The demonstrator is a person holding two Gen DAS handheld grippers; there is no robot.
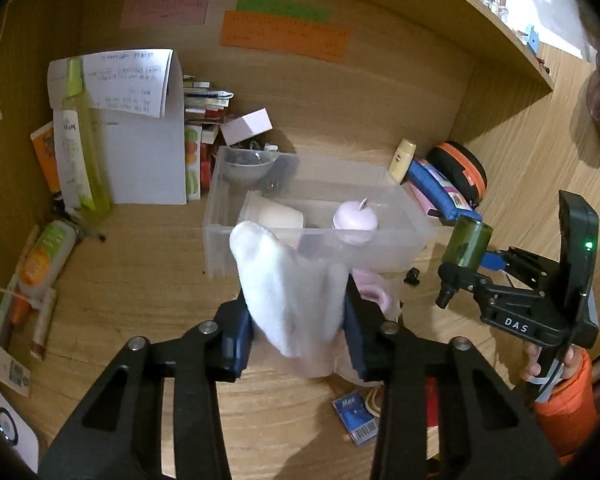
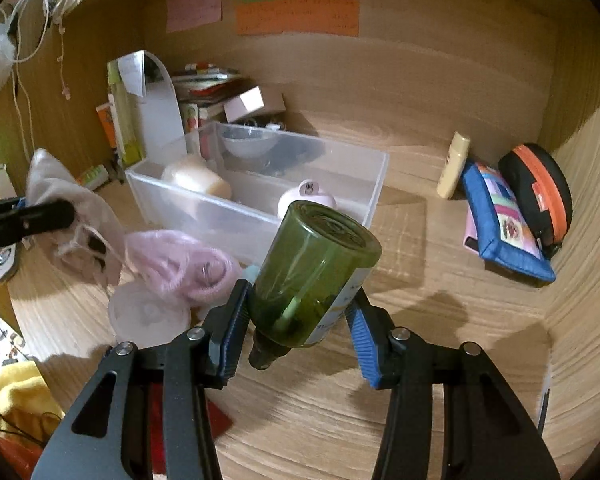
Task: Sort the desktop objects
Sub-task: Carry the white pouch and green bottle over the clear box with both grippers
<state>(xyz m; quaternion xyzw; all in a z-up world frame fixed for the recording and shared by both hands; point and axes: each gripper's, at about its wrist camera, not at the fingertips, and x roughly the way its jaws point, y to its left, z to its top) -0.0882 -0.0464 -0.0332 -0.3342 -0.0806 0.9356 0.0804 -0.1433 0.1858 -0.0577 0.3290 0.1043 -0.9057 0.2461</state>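
White sock [image 1: 288,300] and green bottle [image 2: 316,272] held above clear bin [image 1: 380,240].

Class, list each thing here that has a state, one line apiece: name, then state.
white sock: clamped in left gripper, lifted.
green bottle: gripped by right gripper, base pointing away.
clear bin: open-topped, holding a cup and a pink round thing.
pink sock: lying crumpled on desk.

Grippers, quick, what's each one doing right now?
Left gripper: closed on a white sock.
Right gripper: closed on a green bottle, its base pointing away.
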